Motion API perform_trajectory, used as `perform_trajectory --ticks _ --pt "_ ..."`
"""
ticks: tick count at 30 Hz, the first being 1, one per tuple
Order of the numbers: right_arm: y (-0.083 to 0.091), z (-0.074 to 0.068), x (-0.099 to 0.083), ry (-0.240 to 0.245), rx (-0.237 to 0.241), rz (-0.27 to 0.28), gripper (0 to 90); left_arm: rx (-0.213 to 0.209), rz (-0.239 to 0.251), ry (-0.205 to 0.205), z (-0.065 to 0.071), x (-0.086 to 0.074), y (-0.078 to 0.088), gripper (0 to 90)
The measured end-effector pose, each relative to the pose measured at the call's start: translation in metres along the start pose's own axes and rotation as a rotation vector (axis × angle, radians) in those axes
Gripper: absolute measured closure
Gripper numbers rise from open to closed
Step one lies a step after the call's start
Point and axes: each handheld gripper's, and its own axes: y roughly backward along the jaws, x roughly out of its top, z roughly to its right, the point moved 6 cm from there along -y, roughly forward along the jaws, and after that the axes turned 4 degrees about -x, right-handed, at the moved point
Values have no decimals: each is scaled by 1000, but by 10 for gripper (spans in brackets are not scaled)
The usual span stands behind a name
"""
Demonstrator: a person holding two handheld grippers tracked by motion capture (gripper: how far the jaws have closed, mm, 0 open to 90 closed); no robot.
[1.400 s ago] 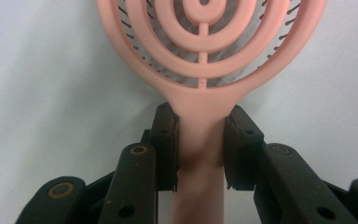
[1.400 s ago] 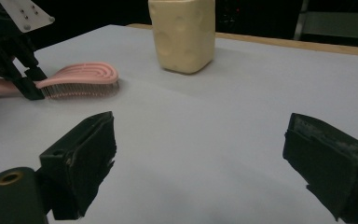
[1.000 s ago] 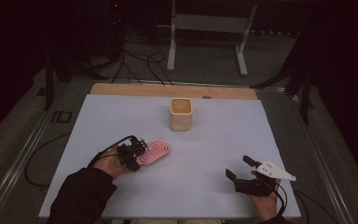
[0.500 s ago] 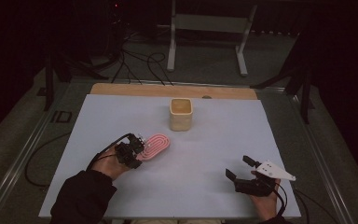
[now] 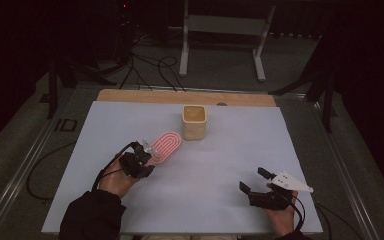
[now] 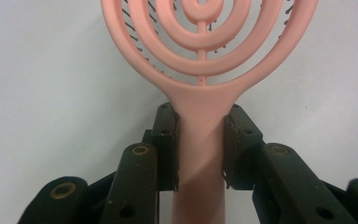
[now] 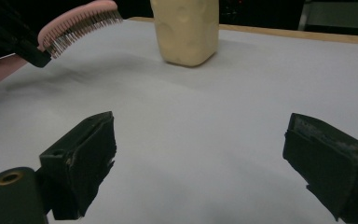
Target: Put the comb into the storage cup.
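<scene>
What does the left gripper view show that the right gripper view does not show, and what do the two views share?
The left gripper view alone shows the left gripper with its pads pressed on the handle of the pink hairbrush, and the ring pattern of the brush back. The right gripper view alone shows the right gripper with jaws wide apart and nothing between them, the beige cup, and the bristles pointing down, lifted off the table. Both show the brush and the white table.

In the left gripper view, the top of the pink hairbrush (image 6: pixel 200 56) head is cut off by the upper edge, and its handle end runs out at the lower edge. In the right gripper view, the beige cup (image 7: pixel 186 30) loses its rim to the upper edge. The cup's contents cannot be determined from the high view.
</scene>
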Motion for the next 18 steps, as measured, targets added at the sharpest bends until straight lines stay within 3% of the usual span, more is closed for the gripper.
perform_trajectory --ticks 3,6,10,12,16,18 --pt "-2 0 0 3 4 1 90 27 26 5 0 0 2 703" --pt "-5 0 1 -15 11 -3 90 88 83 12 3 -1 5 703" --pt "-9 3 2 -29 11 -8 90 119 120 10 5 -1 6 703" --pt "-10 5 3 -34 4 -17 90 136 152 -14 8 0 5 702" --pt "-12 7 6 -47 -15 -26 90 147 173 -55 9 0 4 703" --pt "-13 7 7 -55 -19 -24 90 141 203 -52 11 1 4 703"
